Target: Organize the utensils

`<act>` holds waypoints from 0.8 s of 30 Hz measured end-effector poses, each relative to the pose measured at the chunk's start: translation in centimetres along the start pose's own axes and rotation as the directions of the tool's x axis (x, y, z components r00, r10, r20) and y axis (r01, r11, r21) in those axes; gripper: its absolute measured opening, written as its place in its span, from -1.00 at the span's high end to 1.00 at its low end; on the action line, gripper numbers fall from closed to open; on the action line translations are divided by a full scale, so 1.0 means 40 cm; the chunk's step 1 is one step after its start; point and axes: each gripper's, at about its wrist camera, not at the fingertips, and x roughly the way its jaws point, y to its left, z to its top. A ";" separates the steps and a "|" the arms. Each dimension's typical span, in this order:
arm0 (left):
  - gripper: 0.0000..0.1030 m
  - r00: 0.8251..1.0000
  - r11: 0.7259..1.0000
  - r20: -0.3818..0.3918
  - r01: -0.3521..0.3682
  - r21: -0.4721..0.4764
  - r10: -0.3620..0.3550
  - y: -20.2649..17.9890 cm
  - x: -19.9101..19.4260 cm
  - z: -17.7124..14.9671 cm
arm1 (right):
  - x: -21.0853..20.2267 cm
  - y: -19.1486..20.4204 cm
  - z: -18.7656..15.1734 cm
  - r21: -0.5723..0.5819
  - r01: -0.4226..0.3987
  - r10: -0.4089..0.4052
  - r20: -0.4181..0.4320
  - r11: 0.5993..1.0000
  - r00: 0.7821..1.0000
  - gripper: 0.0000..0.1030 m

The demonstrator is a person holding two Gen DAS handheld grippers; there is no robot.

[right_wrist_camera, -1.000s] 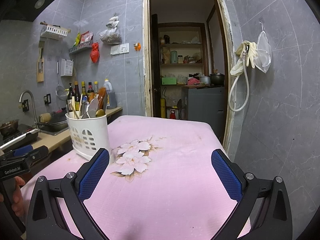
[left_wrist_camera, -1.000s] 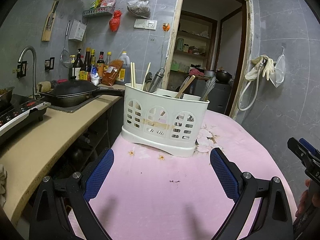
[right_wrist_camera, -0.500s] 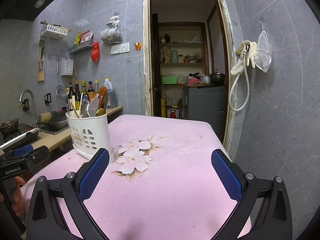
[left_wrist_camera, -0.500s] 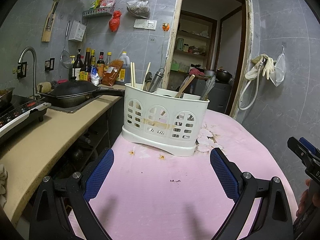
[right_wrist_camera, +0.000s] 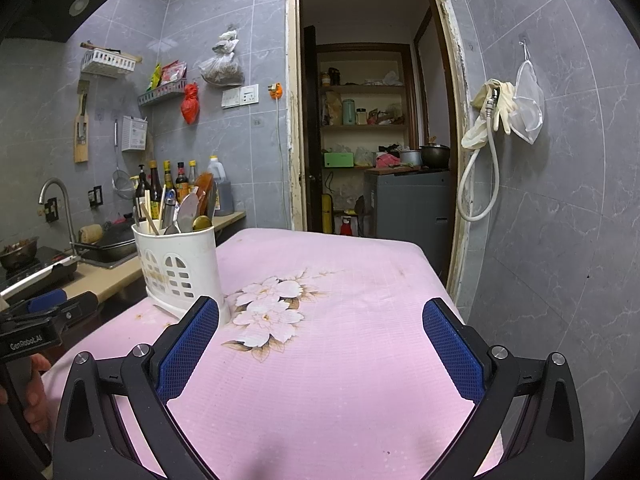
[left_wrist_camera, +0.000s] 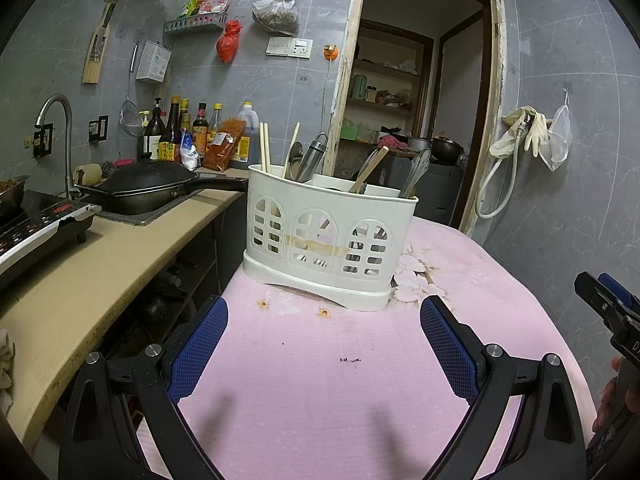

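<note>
Still empty, both: left gripper [left_wrist_camera: 324,344] and right gripper [right_wrist_camera: 320,344] spread wide. Risk: tipping caddy [left_wrist_camera: 328,240] when snagging crowded utensils [left_wrist_camera: 308,158].

The left gripper [left_wrist_camera: 323,346] is a black plastic frame whose two arms branch into a wide Y, each arm with a triangular cut-out and two silver round-headed screws near its joint. Its fingers [left_wrist_camera: 198,350] carry long blue pads with a fine mesh texture on the inner faces. The right gripper [right_wrist_camera: 320,350] has the same build: black arms, silver screws, blue mesh-textured fingers [right_wrist_camera: 454,350]. Seen from the right wrist camera, the left unit's black side bar bears white lettering reading "GenRobot.AI", with a blue piece above it. A bare hand [right_wrist_camera: 34,394] grips the black handle below that lettering.
</note>
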 end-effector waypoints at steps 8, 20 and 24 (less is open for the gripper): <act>-0.83 1.000 1.000 -0.002 0.001 0.005 -0.001 -0.001 0.001 -0.003 | -0.003 0.000 -0.002 -0.001 -0.001 0.001 0.002 1.000 1.000 -1.00; -0.83 1.000 1.000 -0.004 0.003 0.006 -0.003 0.001 0.003 -0.004 | -0.002 0.002 -0.001 0.000 -0.001 0.001 -0.002 1.000 1.000 -1.00; -0.83 1.000 1.000 -0.004 0.002 0.008 -0.002 -0.002 0.004 -0.002 | 0.000 0.011 -0.001 0.000 -0.004 0.004 -0.007 1.000 1.000 -1.00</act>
